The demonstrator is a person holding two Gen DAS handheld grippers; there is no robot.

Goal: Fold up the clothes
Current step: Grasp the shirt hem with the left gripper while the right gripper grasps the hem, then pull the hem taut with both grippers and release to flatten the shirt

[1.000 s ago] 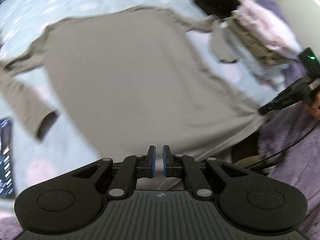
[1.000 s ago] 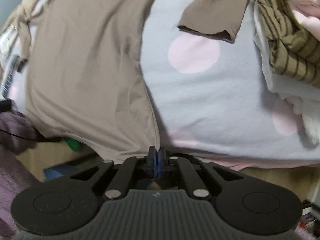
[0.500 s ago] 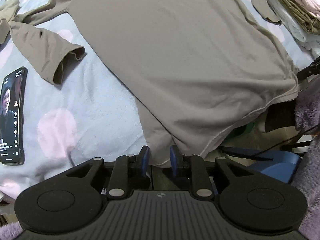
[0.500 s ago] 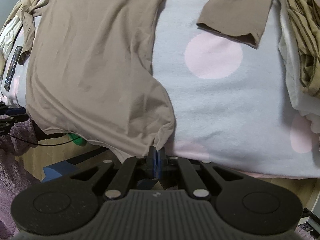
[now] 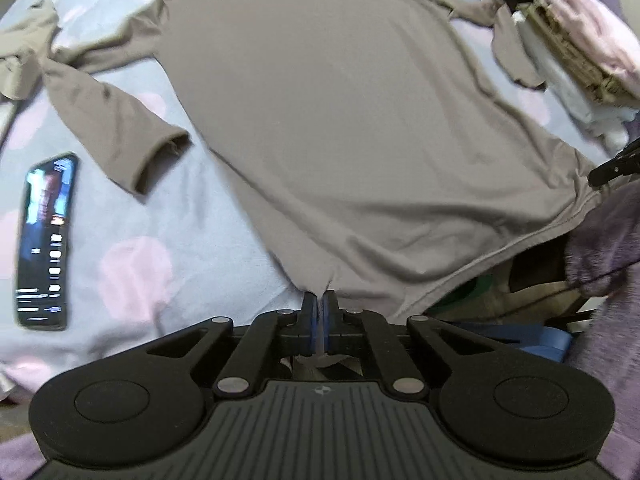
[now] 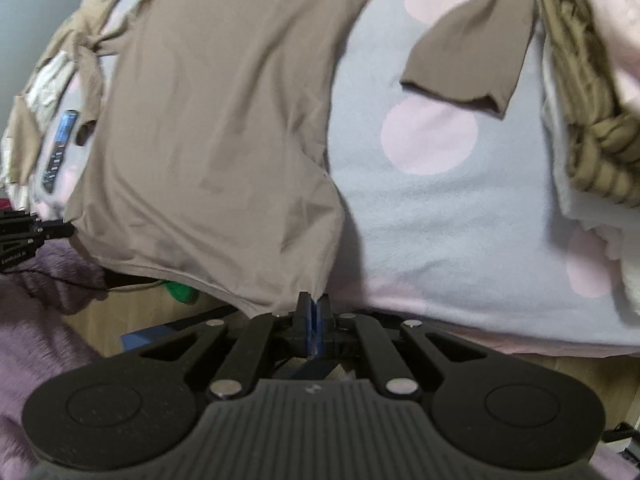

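A taupe long-sleeved shirt lies spread flat on a pale blue bedspread with pink dots. My left gripper is at the shirt's near hem corner, and its jaws are closing, with the pads pinching the fabric between them. My right gripper is shut on the other hem corner of the shirt, which is lifted a little off the bed edge. Each gripper shows at the edge of the other's view: the right gripper and the left gripper.
A lit phone lies on the bedspread left of the shirt's sleeve. A stack of folded clothes sits at the right. A crumpled beige garment lies far left. A purple fuzzy sleeve and the floor are below the bed's edge.
The left jaws stood apart around the hem half a second ago and now pinch it. The right gripper kept its hold and rose slightly, drawing the hem up.
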